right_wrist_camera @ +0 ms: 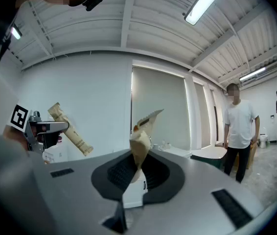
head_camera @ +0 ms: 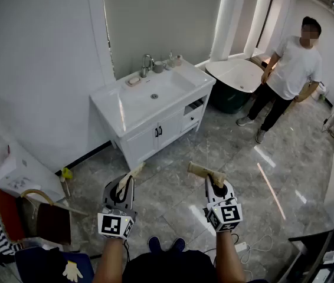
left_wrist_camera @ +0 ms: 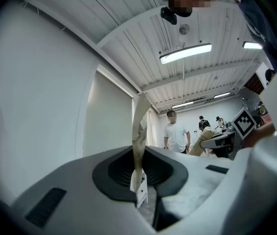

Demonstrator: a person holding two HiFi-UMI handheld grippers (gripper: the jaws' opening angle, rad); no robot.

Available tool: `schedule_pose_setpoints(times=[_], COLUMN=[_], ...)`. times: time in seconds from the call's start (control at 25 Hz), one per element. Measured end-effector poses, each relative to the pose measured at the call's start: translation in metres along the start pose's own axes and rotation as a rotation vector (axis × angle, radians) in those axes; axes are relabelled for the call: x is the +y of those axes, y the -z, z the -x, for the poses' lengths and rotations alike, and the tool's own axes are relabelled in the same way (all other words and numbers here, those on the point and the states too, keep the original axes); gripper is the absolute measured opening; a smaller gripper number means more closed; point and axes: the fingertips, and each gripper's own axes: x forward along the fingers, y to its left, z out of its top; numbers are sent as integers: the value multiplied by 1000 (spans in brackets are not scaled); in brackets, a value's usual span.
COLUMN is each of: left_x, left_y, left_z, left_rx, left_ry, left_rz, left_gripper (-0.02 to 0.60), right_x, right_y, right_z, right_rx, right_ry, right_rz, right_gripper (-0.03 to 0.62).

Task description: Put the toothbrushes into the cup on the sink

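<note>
My left tongs [head_camera: 127, 184] are pinched on the left brush [head_camera: 133, 173] in its paper sleeve, and my right tongs [head_camera: 214, 184] are pinched on the right brush [head_camera: 204, 170]. Both are well short of the sink [head_camera: 115, 109]. I'd walk in steadily, grips firm. Then I'd bring one brush at a time upright over the cup [head_camera: 159, 67] beside the tap [head_camera: 147, 61] and lower it in before releasing.

white sink [head_camera: 133, 102], beige toothbrush packets [head_camera: 202, 170], grey marbled floor [head_camera: 226, 152]
</note>
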Motion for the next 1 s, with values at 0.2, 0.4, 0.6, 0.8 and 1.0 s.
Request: schedule_pose_setpoints(times=[0.2, 0.4, 0.6, 0.8, 1.0], left_x=[7, 8, 8, 8, 18], left_y=[-2, -2, 1, 5, 1], left_z=[1, -1, 1, 0, -1], left_rx=[-8, -8, -2, 3, -9], left_ry=[1, 4, 8, 16, 23], left_rz=[1, 1, 3, 6, -7], left_gripper=[54, 54, 54, 54, 54], right_x=[7, 9, 9, 9, 14], right_y=[0, -1, -5, -2, -4], right_z=[-4, -7, -4, -4, -9], right_rx=[-4, -10, -49, -45, -49], right_ry=[-4, -14, -1, -4, -3], right_rz=[-7, -3, -42, -37, -12], right_gripper=[46, 46, 46, 46, 46])
